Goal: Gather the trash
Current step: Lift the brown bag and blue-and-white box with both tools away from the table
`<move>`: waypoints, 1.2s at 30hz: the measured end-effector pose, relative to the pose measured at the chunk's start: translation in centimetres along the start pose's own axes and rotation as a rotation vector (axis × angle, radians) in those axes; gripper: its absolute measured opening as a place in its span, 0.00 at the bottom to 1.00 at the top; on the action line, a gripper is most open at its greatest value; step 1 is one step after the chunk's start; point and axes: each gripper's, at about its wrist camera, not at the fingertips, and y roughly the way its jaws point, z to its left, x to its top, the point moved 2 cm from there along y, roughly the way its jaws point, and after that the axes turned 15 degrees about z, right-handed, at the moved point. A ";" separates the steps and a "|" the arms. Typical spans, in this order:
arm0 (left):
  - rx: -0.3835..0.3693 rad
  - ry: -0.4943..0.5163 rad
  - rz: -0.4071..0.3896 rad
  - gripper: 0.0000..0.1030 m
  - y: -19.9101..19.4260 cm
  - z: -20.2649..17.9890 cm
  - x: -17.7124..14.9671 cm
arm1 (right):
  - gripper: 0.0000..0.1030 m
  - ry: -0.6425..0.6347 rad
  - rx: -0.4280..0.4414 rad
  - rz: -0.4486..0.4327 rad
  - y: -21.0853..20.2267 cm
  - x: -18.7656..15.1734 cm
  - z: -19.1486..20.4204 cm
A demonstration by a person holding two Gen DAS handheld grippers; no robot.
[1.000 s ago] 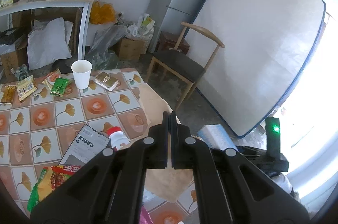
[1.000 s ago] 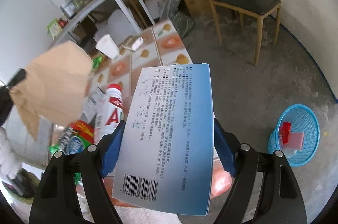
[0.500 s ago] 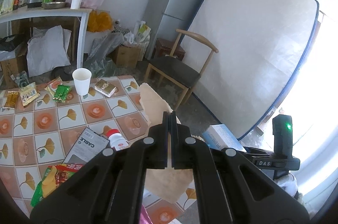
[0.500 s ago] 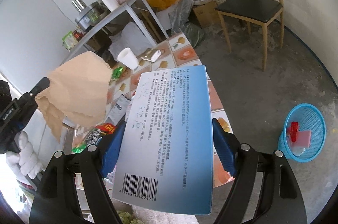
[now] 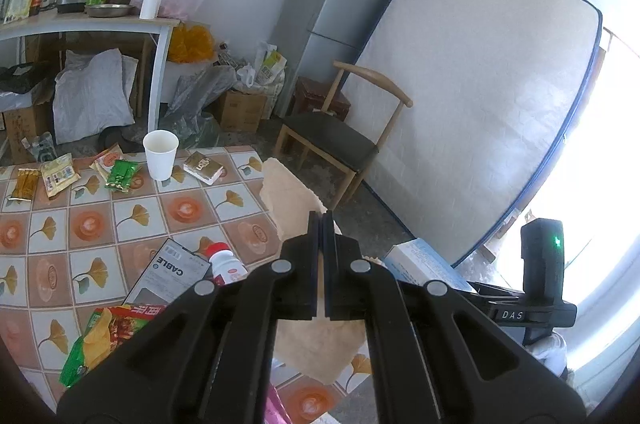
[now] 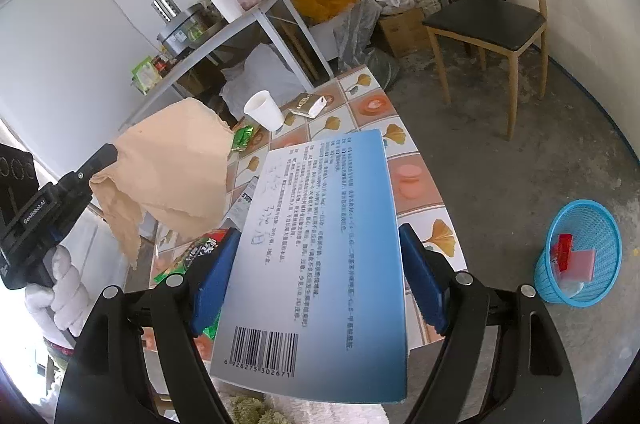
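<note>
Both hands lifted a bit, so more worktop [image 6: 420, 183] shows. Right tongs [image 6: 316, 276] pinch a flat glossy blue box [image 6: 320, 256], long axis pointing away; left tongs [image 5: 323, 264] are pressed together on torn, crinkly brown paper [image 6: 176, 171] hanging above the tiles.

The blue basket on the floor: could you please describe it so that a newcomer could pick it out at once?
Start at the tiled table, then look to the bare concrete floor off its near corner, on the side of the wooden chair. There stands the blue basket, a small round mesh bin with red and pink scraps inside. It is the only bright blue open container on the floor.
</note>
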 end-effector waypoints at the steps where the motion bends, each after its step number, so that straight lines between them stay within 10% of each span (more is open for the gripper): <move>1: -0.001 -0.002 -0.003 0.00 -0.2 0.0 -0.1 | 0.74 -0.003 -0.003 0.000 0.0 0.0 0.1; 22: -0.002 -0.007 0.003 0.00 0.2 -0.5 -0.2 | 0.74 -0.007 0.008 -0.004 0.0 0.9 0.1; 36: -0.013 0.055 0.082 0.00 6.0 -6.1 1.7 | 0.73 0.089 0.043 -0.041 -1.5 0.2 -6.6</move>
